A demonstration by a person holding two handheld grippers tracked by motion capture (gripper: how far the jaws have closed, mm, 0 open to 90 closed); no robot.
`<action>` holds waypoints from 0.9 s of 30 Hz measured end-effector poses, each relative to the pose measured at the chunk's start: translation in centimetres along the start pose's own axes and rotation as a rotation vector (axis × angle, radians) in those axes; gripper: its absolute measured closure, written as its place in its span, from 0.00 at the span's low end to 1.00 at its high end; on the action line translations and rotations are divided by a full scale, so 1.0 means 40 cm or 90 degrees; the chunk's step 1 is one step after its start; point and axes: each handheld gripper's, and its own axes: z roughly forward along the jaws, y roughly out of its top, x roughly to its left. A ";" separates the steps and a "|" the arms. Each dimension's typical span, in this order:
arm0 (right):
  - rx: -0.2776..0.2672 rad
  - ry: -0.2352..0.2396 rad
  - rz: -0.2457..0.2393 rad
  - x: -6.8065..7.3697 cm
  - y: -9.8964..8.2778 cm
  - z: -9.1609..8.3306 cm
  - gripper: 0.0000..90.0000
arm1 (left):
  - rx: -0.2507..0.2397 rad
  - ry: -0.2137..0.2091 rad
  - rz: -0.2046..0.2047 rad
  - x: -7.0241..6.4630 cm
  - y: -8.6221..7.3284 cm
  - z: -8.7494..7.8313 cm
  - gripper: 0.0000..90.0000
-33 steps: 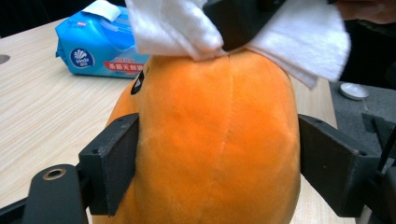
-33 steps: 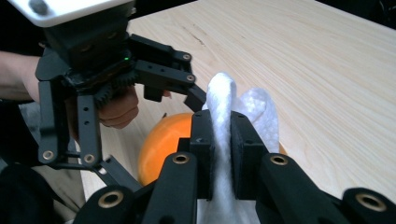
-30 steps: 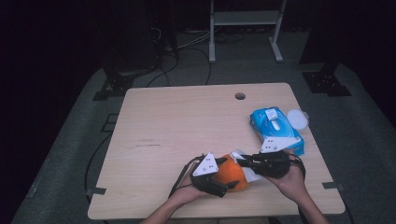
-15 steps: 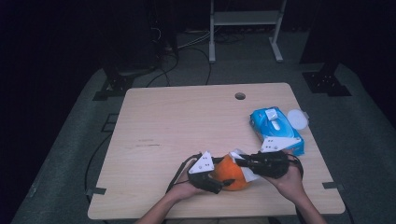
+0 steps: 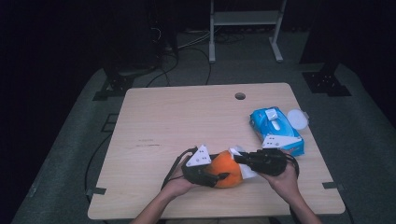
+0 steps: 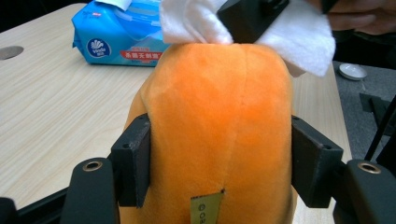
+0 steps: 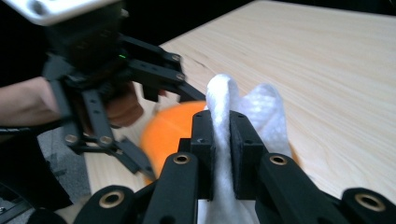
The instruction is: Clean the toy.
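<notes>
An orange plush toy (image 5: 226, 169) sits near the table's front edge between the two hands. My left gripper (image 5: 208, 175) has just been closing its jaws on it. In the left gripper view both pads (image 6: 133, 158) press into the sides of the orange plush toy (image 6: 219, 102). My right gripper (image 5: 243, 161) is shut on a white wipe (image 7: 266, 112) pinched between its pads. The white wipe (image 6: 299, 37) rests against the far end of the plush.
A blue pack of wet wipes (image 5: 275, 130) lies at the right of the wooden table (image 5: 187, 121), with a white round lid (image 5: 297, 117) beside it. A cable hole (image 5: 240, 96) is near the far edge. A metal stand's legs rise behind the table.
The left gripper's jaws have narrowed onto the orange plush and the hand has shifted slightly. The right gripper with the wipe has stayed at the plush.
</notes>
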 end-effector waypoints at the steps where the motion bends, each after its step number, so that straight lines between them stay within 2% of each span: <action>1: -0.004 0.004 -0.004 0.008 0.005 0.000 0.90 | 0.002 0.001 -0.002 -0.001 0.002 0.000 0.37; 5: -0.005 0.009 -0.031 0.027 0.018 -0.003 0.90 | 0.001 0.002 0.011 -0.004 0.014 -0.017 0.38; 7: -0.016 0.010 -0.027 0.022 0.021 -0.014 0.90 | -0.013 0.000 0.013 -0.006 0.029 -0.032 0.38; 10: -0.022 0.013 -0.013 0.011 0.020 -0.017 0.90 | 0.009 0.002 0.012 -0.009 0.027 -0.024 0.38; 13: -0.002 0.009 -0.019 0.022 0.010 0.005 0.90 | 0.028 -0.005 0.001 -0.004 0.010 -0.009 0.38; 17: 0.003 0.027 -0.046 0.051 0.019 0.018 0.90 | 0.026 -0.003 0.002 -0.006 0.019 -0.013 0.38; 19: 0.002 0.021 -0.058 0.054 0.024 0.016 0.90 | 0.021 -0.006 0.000 -0.004 0.022 -0.020 0.38; 22: 0.005 0.003 -0.049 0.031 0.018 0.007 0.90 | 0.020 0.002 0.003 -0.003 0.029 -0.030 0.38; 24: 0.012 -0.003 -0.027 0.011 0.004 0.009 0.90 | 0.024 0.000 -0.002 -0.002 0.026 -0.027 0.38; 26: 0.013 0.004 -0.014 0.014 -0.002 0.015 0.90 | 0.028 -0.002 -0.007 -0.001 0.022 -0.021 0.38; 27: 0.011 0.012 -0.019 0.023 0.000 0.019 0.90 | 0.029 -0.002 -0.008 0.000 0.022 -0.020 0.38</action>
